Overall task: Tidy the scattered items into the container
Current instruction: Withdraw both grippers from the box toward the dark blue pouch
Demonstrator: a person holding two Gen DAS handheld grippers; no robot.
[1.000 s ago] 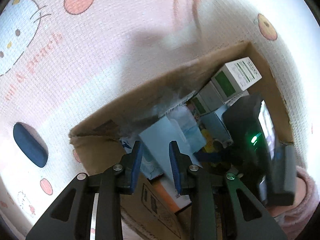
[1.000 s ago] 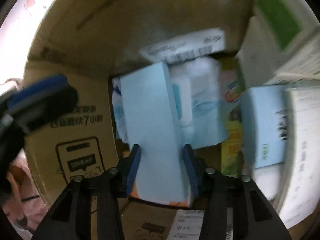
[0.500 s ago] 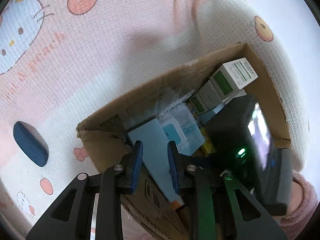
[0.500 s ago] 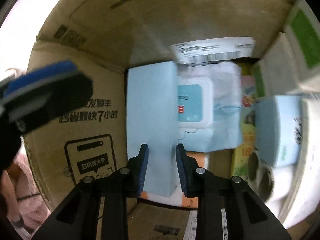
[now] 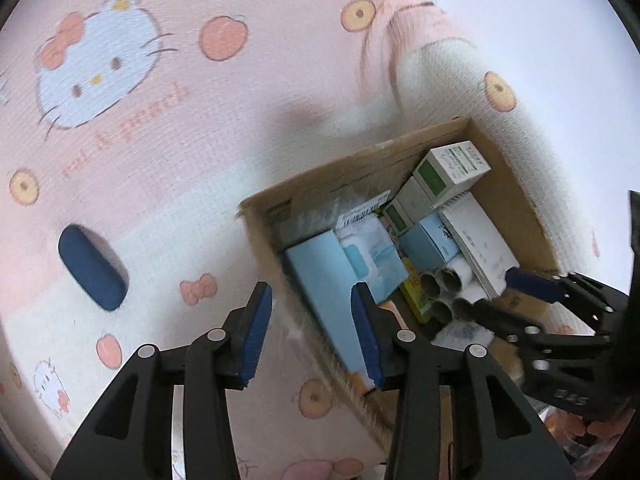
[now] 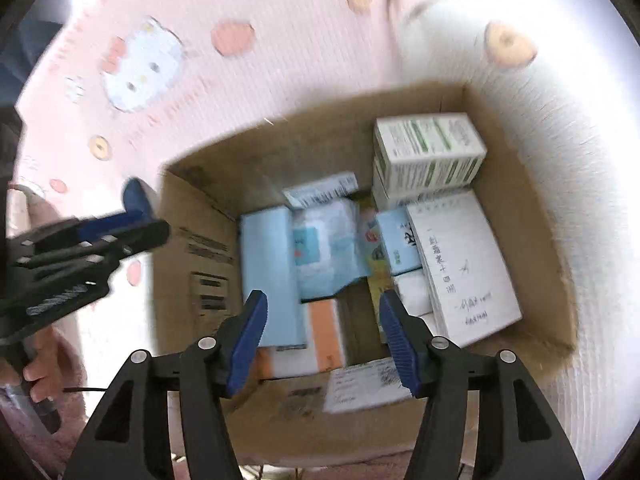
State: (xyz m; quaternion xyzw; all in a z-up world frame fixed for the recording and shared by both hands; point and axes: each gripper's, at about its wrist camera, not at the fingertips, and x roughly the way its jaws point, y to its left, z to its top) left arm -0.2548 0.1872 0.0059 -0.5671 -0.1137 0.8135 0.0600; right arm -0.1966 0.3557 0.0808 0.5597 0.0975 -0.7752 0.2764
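Both grippers are opening with nothing between the pads. The right gripper [image 6: 322, 330] hangs above the cardboard box [image 6: 520, 200]; the left gripper [image 5: 310, 330] should probably reach the dark blue case [image 5: 93, 268] on the mat [image 5: 200, 160], descending straight.

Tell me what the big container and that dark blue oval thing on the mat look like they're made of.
Container: brown corrugated cardboard, matte, with frayed cut edges and printed panels. Dark blue oval thing: smooth, rounded, faintly sheened, probably a hard plastic or leatherette case; the look leaves it open.
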